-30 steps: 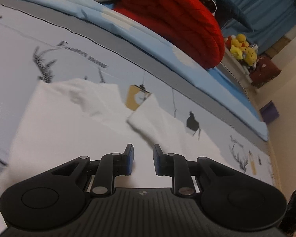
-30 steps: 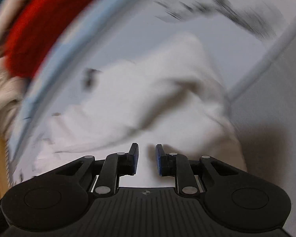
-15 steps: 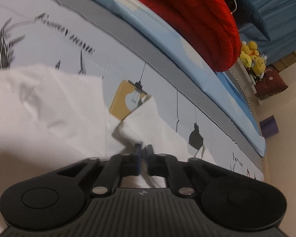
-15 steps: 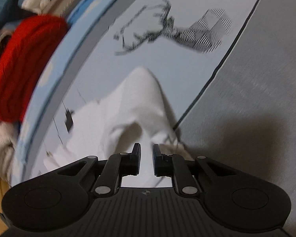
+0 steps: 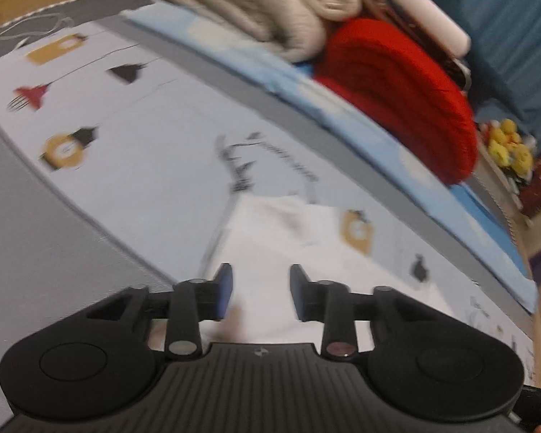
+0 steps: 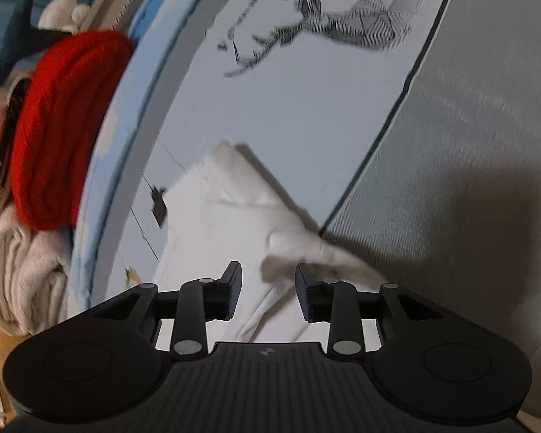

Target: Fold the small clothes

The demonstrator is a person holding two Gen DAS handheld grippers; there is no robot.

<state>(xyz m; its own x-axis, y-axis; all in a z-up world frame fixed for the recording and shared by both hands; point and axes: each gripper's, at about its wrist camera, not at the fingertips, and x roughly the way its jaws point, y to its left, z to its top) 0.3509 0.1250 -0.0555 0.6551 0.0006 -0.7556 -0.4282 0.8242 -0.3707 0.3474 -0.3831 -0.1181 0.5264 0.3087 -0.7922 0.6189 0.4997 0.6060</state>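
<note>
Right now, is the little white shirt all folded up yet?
Partly. The white garment lies on the printed bed sheet with a layer already turned over itself, so one fold looks done. Nothing is in hand: the left tool and right tool have just been opening, and both stand open above the cloth, gripping nothing. One end near the right tool is bunched, so more folding and smoothing seem left.

1. One white garment [image 5: 277, 249] lies on the bedsheet [image 5: 151, 166].
2. One red blanket [image 5: 404, 97] is folded at the far edge.
3. One beige blanket [image 5: 267, 3] sits beside it.
4. Two grippers show, a left gripper [image 5: 260, 288] and a right gripper [image 6: 268, 290].
5. A cluster of yellow plush toys [image 5: 508, 148] is too blurred to count.
</note>
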